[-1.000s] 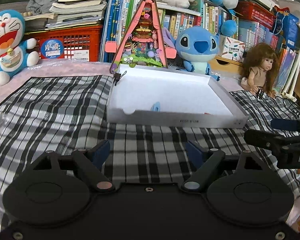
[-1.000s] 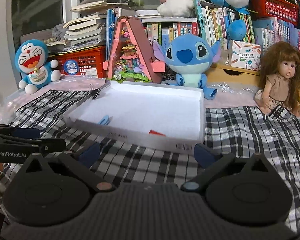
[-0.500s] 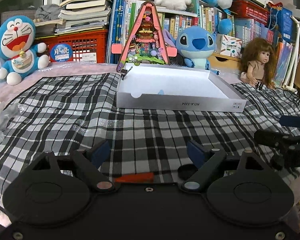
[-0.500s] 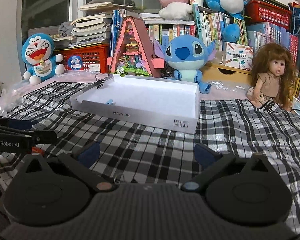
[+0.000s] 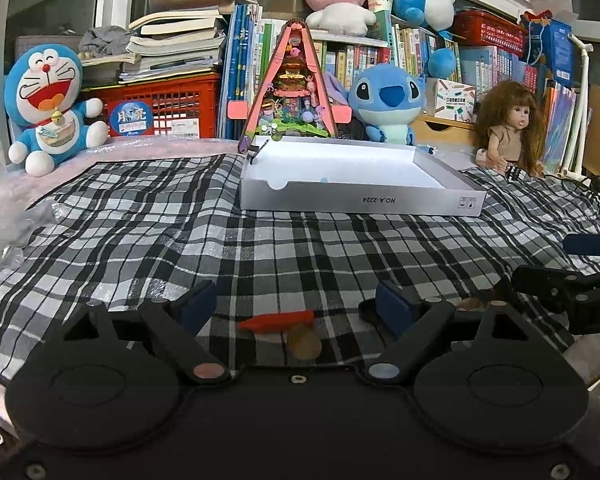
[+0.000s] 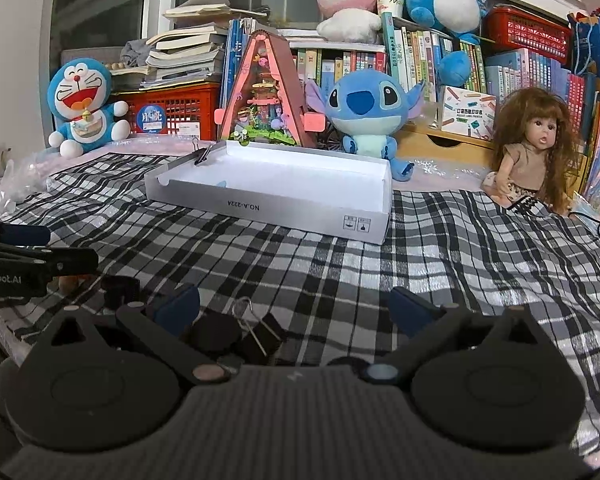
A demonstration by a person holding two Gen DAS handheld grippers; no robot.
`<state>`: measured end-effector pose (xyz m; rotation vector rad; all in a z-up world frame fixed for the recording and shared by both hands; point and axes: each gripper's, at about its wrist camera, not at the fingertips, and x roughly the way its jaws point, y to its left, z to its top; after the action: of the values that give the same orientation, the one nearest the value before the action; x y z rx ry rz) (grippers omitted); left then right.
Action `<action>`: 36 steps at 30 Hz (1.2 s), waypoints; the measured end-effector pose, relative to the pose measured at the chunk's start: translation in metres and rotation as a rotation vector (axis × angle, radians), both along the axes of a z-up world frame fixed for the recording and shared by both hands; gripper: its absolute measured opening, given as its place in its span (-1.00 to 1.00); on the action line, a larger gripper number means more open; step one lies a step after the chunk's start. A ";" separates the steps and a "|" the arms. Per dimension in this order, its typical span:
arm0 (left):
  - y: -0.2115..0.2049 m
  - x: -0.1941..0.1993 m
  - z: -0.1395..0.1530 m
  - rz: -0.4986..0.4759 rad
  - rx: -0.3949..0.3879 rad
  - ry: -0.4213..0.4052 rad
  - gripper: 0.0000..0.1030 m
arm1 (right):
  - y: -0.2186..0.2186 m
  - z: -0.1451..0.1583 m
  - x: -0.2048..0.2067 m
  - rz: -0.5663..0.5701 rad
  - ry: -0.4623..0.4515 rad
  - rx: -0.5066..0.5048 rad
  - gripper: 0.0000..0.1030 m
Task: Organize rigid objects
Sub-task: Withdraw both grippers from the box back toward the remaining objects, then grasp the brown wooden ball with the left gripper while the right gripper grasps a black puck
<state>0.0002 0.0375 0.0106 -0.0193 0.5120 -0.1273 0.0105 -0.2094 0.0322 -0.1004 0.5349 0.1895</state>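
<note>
A shallow white box [image 5: 356, 196] sits on the plaid cloth at the back; it also shows in the right wrist view [image 6: 268, 200], with a small blue piece [image 5: 324, 179] inside and a binder clip [image 6: 202, 155] on its corner. My left gripper [image 5: 296, 306] is open and low over the cloth's near edge. Between its fingers lie a red piece [image 5: 278, 320] and a brown round piece [image 5: 304, 345]. My right gripper [image 6: 294, 306] is open, with a black round piece [image 6: 216, 332] and a black binder clip [image 6: 260, 338] by its left finger.
Plush toys [image 5: 48, 104], a triangular toy house [image 5: 290, 88], a doll [image 6: 536, 152], red crates and books line the back. Crinkled plastic [image 5: 4, 240] lies at the left edge. The other gripper shows at the right in the left wrist view [image 5: 572, 292] and at the left in the right wrist view [image 6: 28, 264].
Both grippers have pulled back from the box and dropped toward the cloth's near edge. The small pieces near the fingers have come into view.
</note>
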 end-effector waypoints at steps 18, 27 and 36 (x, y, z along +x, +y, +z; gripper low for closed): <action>0.010 -0.021 -0.014 0.003 0.000 -0.013 0.26 | 0.000 -0.013 -0.018 -0.031 -0.006 -0.018 1.00; 0.006 -0.024 -0.019 -0.023 -0.016 0.007 -0.14 | -0.012 -0.015 -0.027 -0.076 -0.018 0.004 0.99; 0.001 -0.023 -0.021 -0.042 -0.004 0.010 -0.20 | -0.023 -0.018 -0.030 -0.129 -0.026 0.016 0.68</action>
<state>-0.0231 0.0389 -0.0107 -0.0133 0.5227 -0.1693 -0.0194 -0.2328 0.0138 -0.0528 0.5123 0.0668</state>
